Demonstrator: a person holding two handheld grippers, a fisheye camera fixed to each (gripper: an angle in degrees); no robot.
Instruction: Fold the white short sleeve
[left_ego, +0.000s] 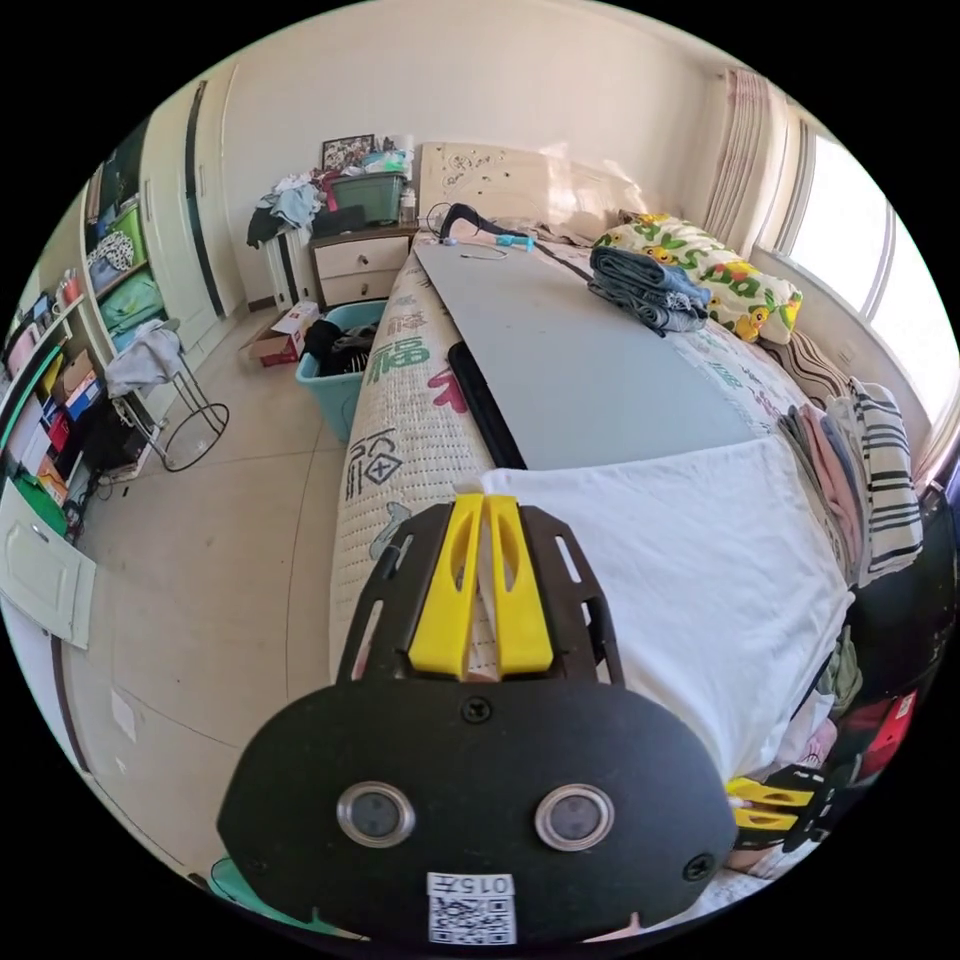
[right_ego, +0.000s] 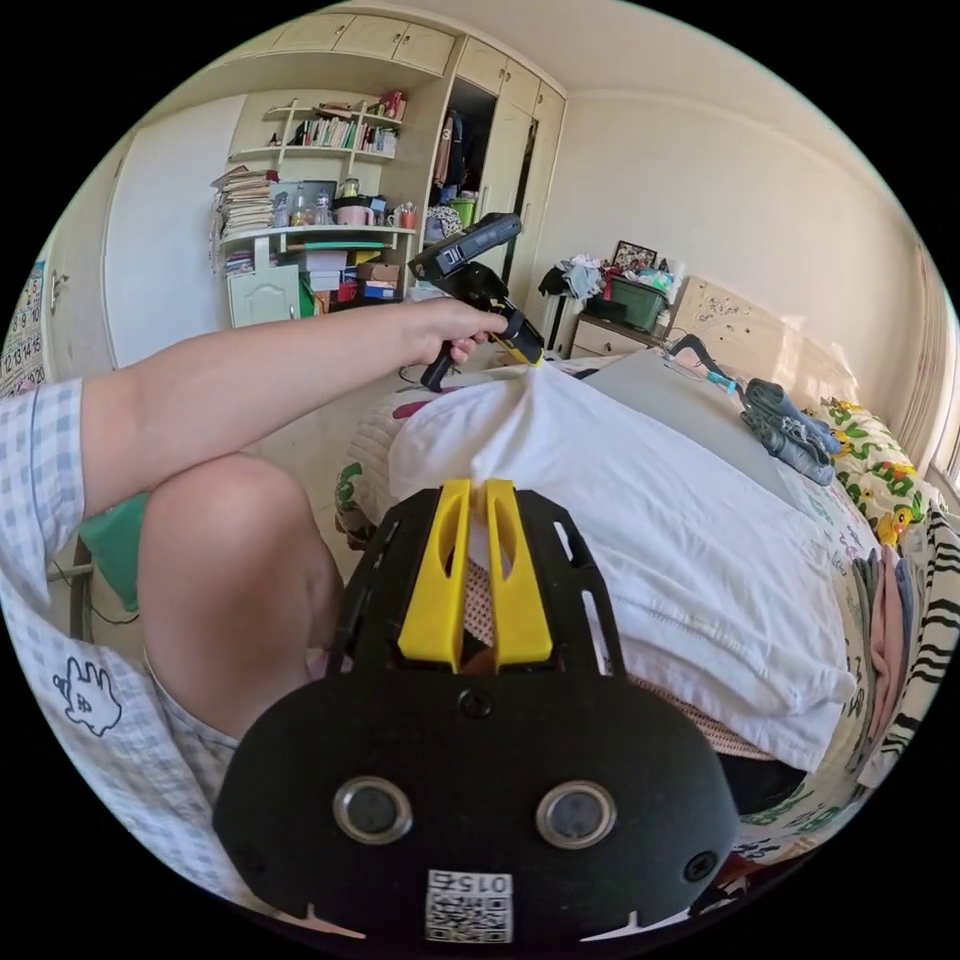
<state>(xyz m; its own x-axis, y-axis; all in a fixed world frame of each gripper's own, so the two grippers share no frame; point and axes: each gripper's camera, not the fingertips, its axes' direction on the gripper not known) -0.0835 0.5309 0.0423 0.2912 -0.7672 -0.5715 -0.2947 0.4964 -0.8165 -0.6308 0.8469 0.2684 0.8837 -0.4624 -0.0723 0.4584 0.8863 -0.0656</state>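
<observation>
The white short sleeve shirt (left_ego: 690, 560) lies across the foot end of a grey board (left_ego: 580, 370) on the bed. My left gripper (left_ego: 485, 502) is shut on one of its corners, with white cloth pinched between the yellow jaws. In the right gripper view a person's hand holds that left gripper (right_ego: 532, 356) and lifts the shirt (right_ego: 650, 510) into a small peak. My right gripper (right_ego: 478, 488) is shut on the shirt's near edge. It also shows low at the right of the left gripper view as the right gripper (left_ego: 740, 805), beside the shirt's hanging edge.
Folded jeans (left_ego: 650, 285) lie further up the board. A pile of striped and pink clothes (left_ego: 865, 480) sits beside the shirt. A teal bin (left_ego: 335, 375) and a stool (left_ego: 175, 400) stand on the floor beside the bed. The person's knee (right_ego: 240, 570) is close to the bed.
</observation>
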